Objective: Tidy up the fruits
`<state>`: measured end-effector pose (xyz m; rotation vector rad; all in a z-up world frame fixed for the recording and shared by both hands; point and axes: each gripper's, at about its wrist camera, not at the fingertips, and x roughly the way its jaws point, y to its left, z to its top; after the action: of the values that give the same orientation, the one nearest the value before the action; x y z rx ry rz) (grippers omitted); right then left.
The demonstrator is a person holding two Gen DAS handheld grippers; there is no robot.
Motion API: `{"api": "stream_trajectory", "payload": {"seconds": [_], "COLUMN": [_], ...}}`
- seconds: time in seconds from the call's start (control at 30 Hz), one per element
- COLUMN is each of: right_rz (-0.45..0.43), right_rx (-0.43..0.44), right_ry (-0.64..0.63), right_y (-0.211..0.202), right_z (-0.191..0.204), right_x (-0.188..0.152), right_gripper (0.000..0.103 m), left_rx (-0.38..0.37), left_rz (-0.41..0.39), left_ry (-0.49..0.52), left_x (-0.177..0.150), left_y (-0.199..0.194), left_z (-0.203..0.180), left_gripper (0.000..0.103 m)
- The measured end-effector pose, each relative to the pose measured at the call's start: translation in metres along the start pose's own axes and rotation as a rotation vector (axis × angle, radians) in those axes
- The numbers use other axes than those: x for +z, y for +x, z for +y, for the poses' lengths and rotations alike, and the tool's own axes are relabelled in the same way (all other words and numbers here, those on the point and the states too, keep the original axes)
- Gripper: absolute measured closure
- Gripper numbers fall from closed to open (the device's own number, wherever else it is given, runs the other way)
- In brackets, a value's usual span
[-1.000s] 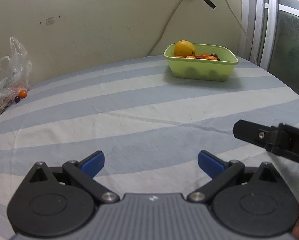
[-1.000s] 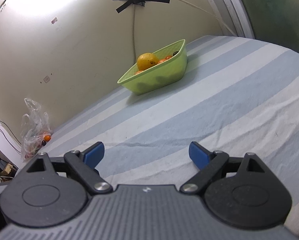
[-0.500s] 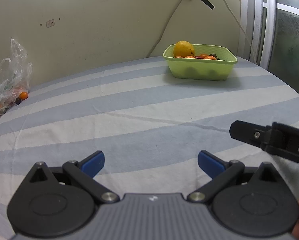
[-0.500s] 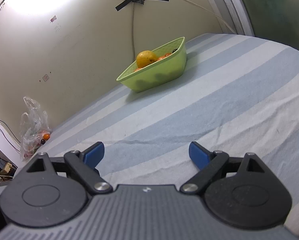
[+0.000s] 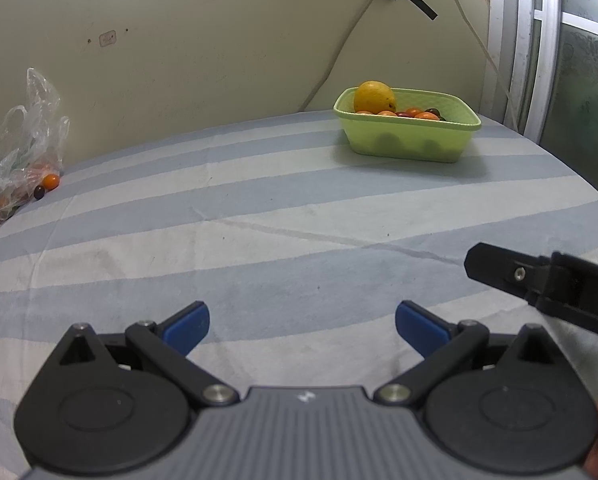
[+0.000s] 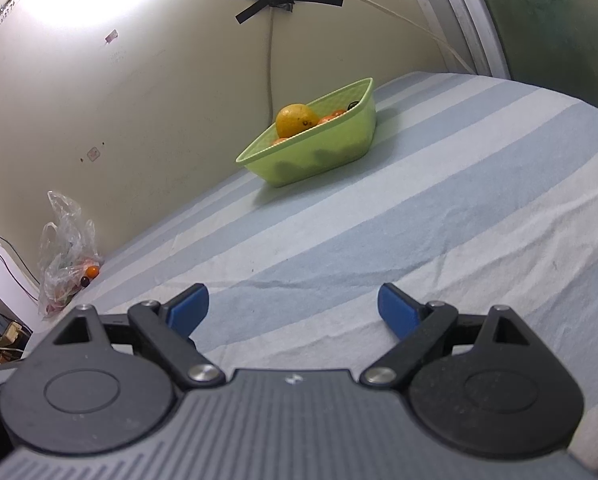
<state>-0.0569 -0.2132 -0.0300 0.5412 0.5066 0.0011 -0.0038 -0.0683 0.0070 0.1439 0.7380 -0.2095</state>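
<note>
Both grippers empty, jaws wide apart: left gripper (image 5: pixel 301 322) and right gripper (image 6: pixel 293 310) hover low over the striped cloth (image 5: pixel 259 240) near its front edge. Green basket (image 5: pixel 409 138) sits at the far edge by the wall, holding a big orange (image 5: pixel 374 97) plus small fruits (image 5: pixel 417 113). Plastic bag (image 5: pixel 23 156) with more small fruit lies at the far left corner, well apart from the basket.

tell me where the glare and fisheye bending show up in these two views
Right wrist view: a blown-out white patch on the wall at upper left, and the window frame bows. Left wrist view: even light, no glare; the striped cloth curves downward at both edges.
</note>
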Motion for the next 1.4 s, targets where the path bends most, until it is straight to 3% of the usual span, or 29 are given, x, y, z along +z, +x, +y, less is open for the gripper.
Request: {"api": "stream_trajectory", "payload": {"seconds": [0.53, 0.83, 1.07, 1.4], "right_rz": [0.001, 0.013, 0.028, 0.017], "right_rx": [0.000, 0.001, 0.002, -0.061], "right_ry": [-0.004, -0.007, -0.023, -0.118], "right_y": [0.000, 0.002, 0.003, 0.004], "right_z": [0.002, 0.003, 0.007, 0.018], "right_x": [-0.002, -0.003, -0.006, -0.007], "right_gripper": [0.010, 0.010, 0.009, 0.008], "left_rx": [-0.013, 0.010, 0.054, 0.113], "left_rz": [0.082, 0.069, 0.015, -0.001], "left_ry": [-0.017, -0.027, -0.020, -0.070], "left_x": [-0.006, -0.005, -0.003, -0.005], "left_y": [0.008, 0.007, -0.001, 0.000], "left_z": [0.001, 0.003, 0.004, 0.024], "left_gripper": [0.000, 0.000, 0.000, 0.000]}}
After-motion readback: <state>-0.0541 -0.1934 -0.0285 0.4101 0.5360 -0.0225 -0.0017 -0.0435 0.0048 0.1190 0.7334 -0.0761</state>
